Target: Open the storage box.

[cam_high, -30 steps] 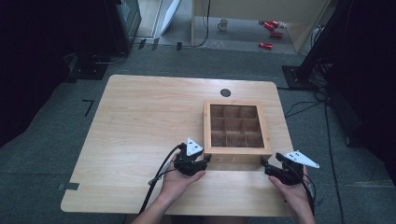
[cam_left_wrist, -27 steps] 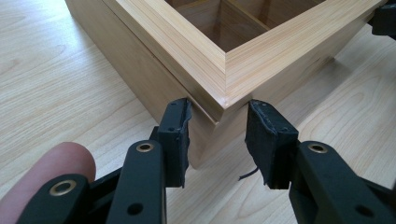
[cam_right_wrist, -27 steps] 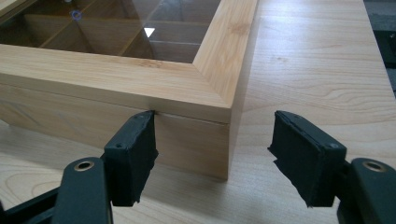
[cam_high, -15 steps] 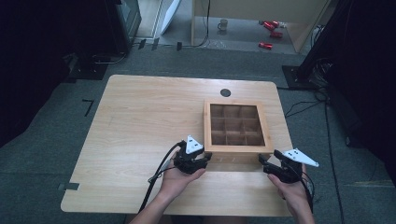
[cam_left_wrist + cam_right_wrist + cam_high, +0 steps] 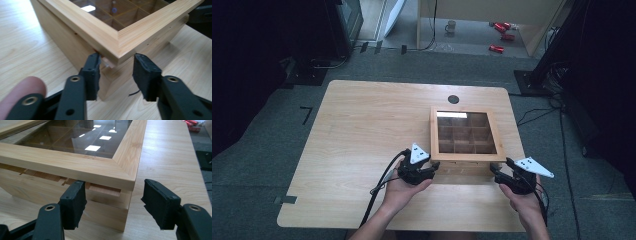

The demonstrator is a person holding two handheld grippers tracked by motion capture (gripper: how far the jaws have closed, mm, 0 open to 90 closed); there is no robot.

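Wooden box (image 5: pixel 464 137) with glass lid sits on worktop (image 5: pixel 362 130), right of centre. My left gripper (image 5: pixel 432 169) at its near-left corner — fingers just been opening, spread astride corner. My right gripper (image 5: pixel 496 172) at near-right corner — fingers just been closing, apart, not pressing.

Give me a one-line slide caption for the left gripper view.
Left gripper, jaws just opening, straddles the near corner of a glass-lidded wooden compartment box on a light wood table.
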